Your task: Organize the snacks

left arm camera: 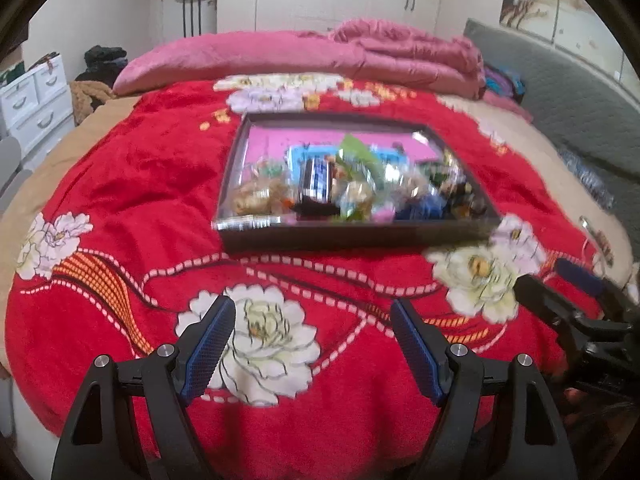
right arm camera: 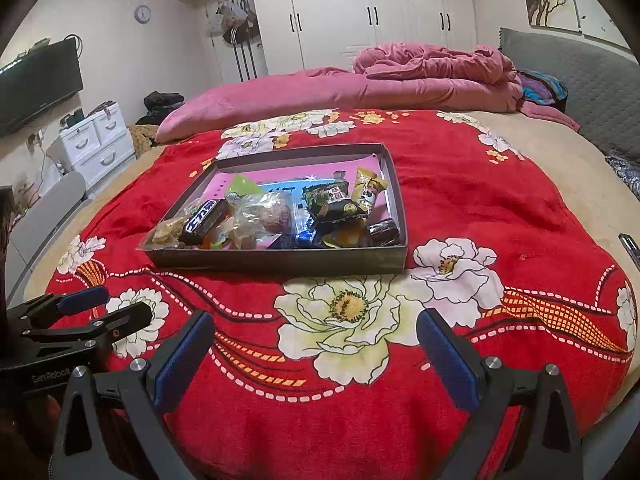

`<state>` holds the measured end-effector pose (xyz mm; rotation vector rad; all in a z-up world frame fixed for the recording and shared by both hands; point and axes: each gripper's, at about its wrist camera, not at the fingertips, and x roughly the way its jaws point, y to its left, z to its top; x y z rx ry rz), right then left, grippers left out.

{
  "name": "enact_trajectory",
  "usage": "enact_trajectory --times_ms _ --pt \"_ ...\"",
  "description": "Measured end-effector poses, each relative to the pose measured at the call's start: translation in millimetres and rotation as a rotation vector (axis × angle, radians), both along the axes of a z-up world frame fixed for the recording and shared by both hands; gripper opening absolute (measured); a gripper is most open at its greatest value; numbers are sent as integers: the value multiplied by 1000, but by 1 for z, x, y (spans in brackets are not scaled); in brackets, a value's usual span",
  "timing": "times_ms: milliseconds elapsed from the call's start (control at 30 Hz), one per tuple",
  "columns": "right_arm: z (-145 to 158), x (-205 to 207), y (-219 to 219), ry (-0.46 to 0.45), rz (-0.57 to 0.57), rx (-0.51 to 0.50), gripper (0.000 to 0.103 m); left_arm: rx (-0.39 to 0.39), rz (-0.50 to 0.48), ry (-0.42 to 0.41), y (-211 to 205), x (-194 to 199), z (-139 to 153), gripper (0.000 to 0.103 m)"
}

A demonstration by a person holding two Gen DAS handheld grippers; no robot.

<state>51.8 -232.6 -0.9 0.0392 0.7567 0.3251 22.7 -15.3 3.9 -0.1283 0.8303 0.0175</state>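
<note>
A shallow dark tray is set on a red flowered blanket spread over a bed. The snacks are heaped inside the tray, mostly toward its near wall. Among them, a dark bar with white lettering is seen at the left, a clear bag of round brownish pieces near the middle, a black and green packet right of it, and a yellow packet leaning toward the far right corner. The pink floor of the tray is left bare at the back. In the left wrist view the tray and its contents are blurred, and single items cannot be told apart there.

The left gripper is held over the blanket with its jaws wide apart, and nothing is seen between them; a white flower is framed in the gap. The tray lies well ahead of it and slightly to the right, and is not touched.

The right gripper is likewise spread wide and empty, over a pale flower. The tray lies ahead of it and a little to the left, well apart from the fingertips.

The two grippers are held side by side near the front edge of the bed. A pink quilt is piled behind the tray.
</note>
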Motion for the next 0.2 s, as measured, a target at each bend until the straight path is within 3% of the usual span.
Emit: enact_trajectory --times_ms 200 --pt "7 25 -22 2 -89 43 102 -38 87 -42 32 17 12 81"
